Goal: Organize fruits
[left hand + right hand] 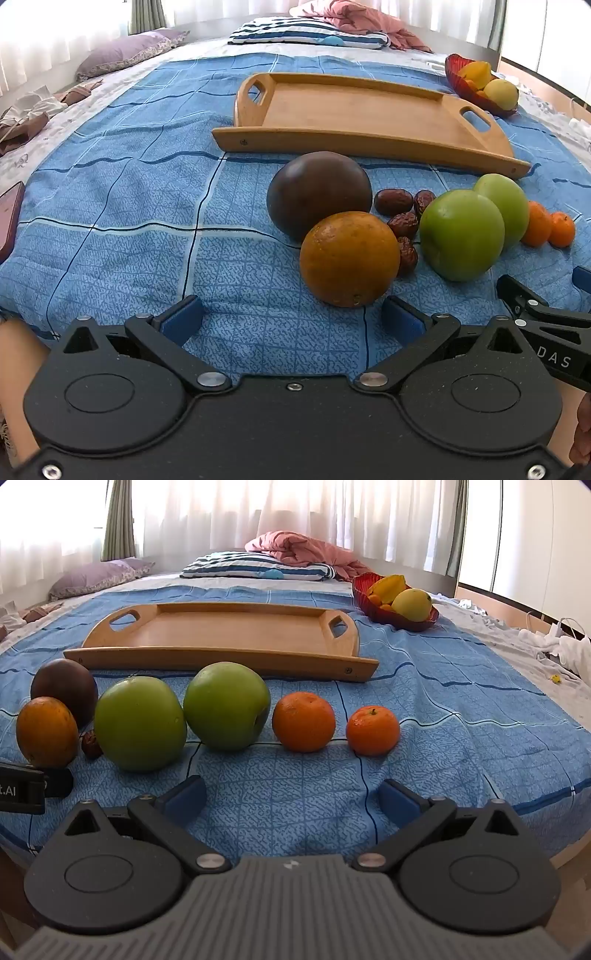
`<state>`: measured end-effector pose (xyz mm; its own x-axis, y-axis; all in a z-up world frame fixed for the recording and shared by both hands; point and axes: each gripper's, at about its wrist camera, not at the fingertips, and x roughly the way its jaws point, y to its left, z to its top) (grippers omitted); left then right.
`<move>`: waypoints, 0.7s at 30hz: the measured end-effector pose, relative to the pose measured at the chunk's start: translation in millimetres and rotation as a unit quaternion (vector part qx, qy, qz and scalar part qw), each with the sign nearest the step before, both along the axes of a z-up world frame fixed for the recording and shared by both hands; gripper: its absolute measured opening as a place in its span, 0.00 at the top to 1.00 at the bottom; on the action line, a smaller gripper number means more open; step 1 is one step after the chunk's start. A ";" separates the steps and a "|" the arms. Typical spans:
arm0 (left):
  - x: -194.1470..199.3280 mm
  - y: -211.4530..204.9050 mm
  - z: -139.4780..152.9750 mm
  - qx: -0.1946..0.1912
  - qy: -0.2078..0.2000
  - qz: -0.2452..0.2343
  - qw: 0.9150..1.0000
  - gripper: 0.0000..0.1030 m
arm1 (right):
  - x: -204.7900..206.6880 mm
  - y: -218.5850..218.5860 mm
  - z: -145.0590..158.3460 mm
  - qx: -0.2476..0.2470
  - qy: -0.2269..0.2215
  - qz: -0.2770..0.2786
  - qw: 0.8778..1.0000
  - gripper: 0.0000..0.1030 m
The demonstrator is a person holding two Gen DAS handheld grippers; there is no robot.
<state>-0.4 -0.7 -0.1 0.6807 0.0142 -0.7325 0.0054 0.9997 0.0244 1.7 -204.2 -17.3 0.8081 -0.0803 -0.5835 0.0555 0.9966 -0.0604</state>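
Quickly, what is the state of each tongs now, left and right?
Left tongs: open, holding nothing.
Right tongs: open, holding nothing.

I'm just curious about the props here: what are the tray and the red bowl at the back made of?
The tray looks like light wood, perhaps bamboo: pale honey colour, faint grain, smooth matte finish, a screw head at the corner. The red bowl seems to be glass or clear plastic: it is glossy, ribbed and translucent, so light glows through the rim. Which of the two cannot be told.
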 end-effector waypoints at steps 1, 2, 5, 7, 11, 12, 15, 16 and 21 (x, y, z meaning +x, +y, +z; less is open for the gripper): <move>-0.3 -0.3 0.1 -0.001 0.000 0.000 1.000 0.00 | 0.1 0.1 -0.1 0.000 0.001 0.000 1.000 0.00; -0.8 -0.8 0.1 -0.001 0.000 0.000 1.000 0.00 | 0.1 0.2 -0.1 0.000 0.001 0.000 1.000 0.00; 0.7 1.1 0.4 -0.008 0.006 0.000 1.000 0.00 | 0.1 0.0 0.0 0.001 0.002 0.000 1.000 0.00; 1.1 1.5 0.7 -0.007 0.005 0.000 1.000 0.00 | 0.0 0.1 0.0 0.001 0.002 0.000 1.000 0.00; 0.4 0.9 0.3 -0.008 0.005 0.000 1.000 0.00 | 0.0 0.2 -0.1 0.001 0.002 0.000 1.000 0.00; 0.3 0.9 0.3 -0.008 0.005 0.000 1.000 0.00 | 0.0 0.2 -0.1 0.001 0.002 0.000 1.000 0.00; 0.6 1.1 0.3 -0.008 0.005 0.000 1.000 0.00 | -0.1 0.2 -0.3 0.001 0.002 0.000 1.000 0.00; 0.6 1.2 0.4 -0.008 0.005 0.000 1.000 0.00 | -0.2 0.3 -0.3 0.001 0.002 0.000 1.000 0.00; 0.6 1.0 0.2 -0.008 0.005 0.000 1.000 0.00 | -0.1 0.4 -0.4 0.000 0.002 0.000 1.000 0.00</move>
